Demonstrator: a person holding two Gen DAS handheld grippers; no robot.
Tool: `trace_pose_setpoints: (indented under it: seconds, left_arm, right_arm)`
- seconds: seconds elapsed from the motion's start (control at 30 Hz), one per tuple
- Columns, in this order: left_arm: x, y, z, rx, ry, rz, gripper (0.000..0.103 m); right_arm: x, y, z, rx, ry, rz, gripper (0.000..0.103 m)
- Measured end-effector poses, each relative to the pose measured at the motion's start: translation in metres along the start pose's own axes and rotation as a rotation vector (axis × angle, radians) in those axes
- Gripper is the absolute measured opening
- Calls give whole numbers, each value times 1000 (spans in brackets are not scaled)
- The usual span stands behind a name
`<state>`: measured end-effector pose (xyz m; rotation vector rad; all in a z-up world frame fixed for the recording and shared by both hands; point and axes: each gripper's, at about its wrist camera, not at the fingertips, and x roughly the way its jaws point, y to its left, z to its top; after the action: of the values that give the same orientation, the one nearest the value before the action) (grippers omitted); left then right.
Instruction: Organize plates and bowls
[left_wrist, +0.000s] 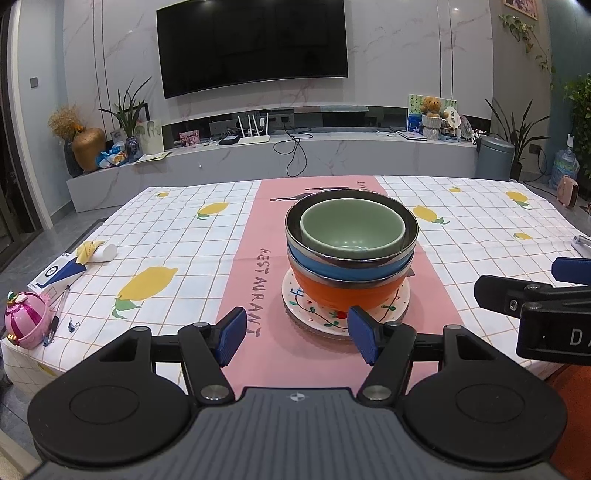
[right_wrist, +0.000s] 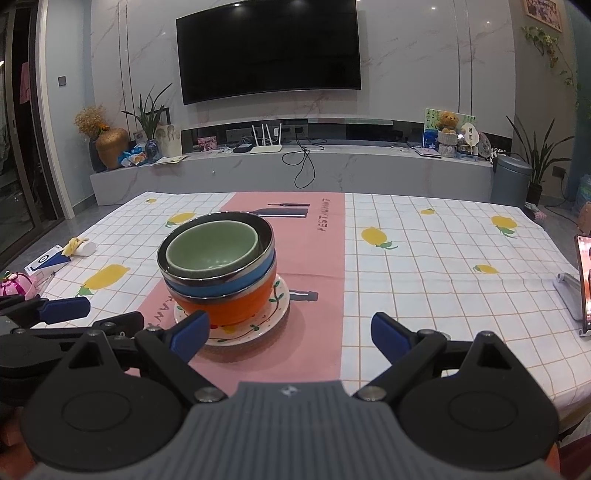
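Toward the left edge of the table (left_wrist: 184, 229) a pink toy (left_wrist: 26, 319), pens and a blue box (left_wrist: 55, 275) are sitting as clutter, well apart from the stack. Left gripper (left_wrist: 297, 338) is hovering near the front edge, jaws spread, gripping nothing. On the pink centre strip the green bowl (left_wrist: 352, 229) is nesting in a steel-rimmed blue bowl (left_wrist: 347, 267), that in an orange bowl (left_wrist: 343, 295), all resting on a patterned plate (left_wrist: 391, 308). Right gripper (right_wrist: 290, 332) is waiting just right of the stack, jaws wide, empty. Risks: the green bowl is sitting off-centre, so a careless nudge could tip the tower; steel rims could be slipping under the pads. A phone (right_wrist: 583, 284) is propped near the right edge.
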<state>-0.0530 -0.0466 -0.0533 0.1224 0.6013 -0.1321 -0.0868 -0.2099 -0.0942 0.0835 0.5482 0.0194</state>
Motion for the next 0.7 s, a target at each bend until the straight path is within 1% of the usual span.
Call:
trace_pose_setpoints:
  seconds: [0.7]
  left_arm:
    - [1, 1, 0, 5, 6, -4, 74]
  right_arm:
    - [3, -2, -1, 5, 15, 5, 93]
